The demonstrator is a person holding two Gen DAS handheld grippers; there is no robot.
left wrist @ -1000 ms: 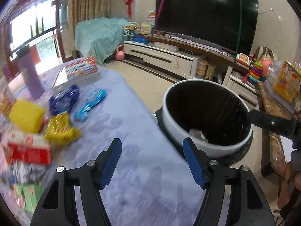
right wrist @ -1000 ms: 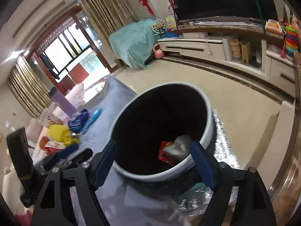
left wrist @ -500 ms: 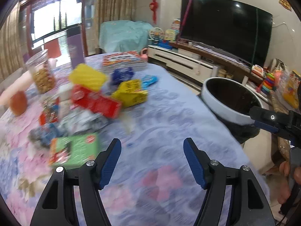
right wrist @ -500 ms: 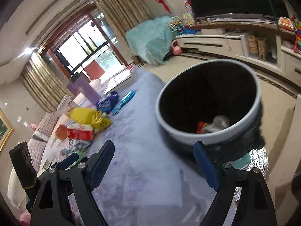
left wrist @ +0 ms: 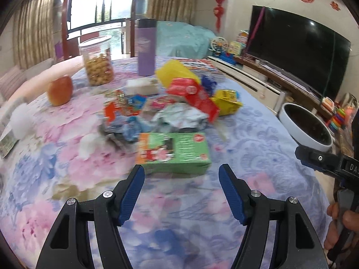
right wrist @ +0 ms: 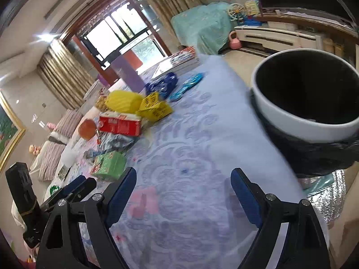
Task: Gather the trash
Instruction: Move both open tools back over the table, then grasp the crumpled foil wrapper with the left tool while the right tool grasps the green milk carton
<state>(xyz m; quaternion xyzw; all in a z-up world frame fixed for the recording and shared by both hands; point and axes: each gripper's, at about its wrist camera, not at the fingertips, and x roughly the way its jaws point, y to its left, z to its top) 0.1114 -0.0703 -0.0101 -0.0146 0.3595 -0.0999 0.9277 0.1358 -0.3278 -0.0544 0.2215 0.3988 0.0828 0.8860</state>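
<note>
A pile of trash lies on the floral tablecloth (left wrist: pixel 179 224): a green box (left wrist: pixel 174 152) nearest, crumpled silver wrapper (left wrist: pixel 179 117), red carton (left wrist: pixel 197 96), yellow box (left wrist: pixel 226 104) and yellow bag (left wrist: pixel 172 71). My left gripper (left wrist: pixel 181 187) is open and empty, just short of the green box. The white-rimmed bin (left wrist: pixel 307 130) stands off the table's right edge. My right gripper (right wrist: pixel 183 190) is open and empty over the cloth, left of the bin (right wrist: pixel 305 116); the green box (right wrist: pixel 110 164) and red carton (right wrist: pixel 120 125) show to its left.
An apple (left wrist: pixel 60 90), a jar of snacks (left wrist: pixel 98 63), a purple bottle (left wrist: pixel 147 47) and a white tissue box (left wrist: pixel 141 85) stand behind the pile. A TV (left wrist: pixel 296 53) and a low cabinet line the right wall. The right gripper's body (left wrist: pixel 325 161) shows at right.
My left gripper has swung left from the bin and moved up to the trash pile, green box now just ahead. My right gripper has drawn back from over the bin to the table.
</note>
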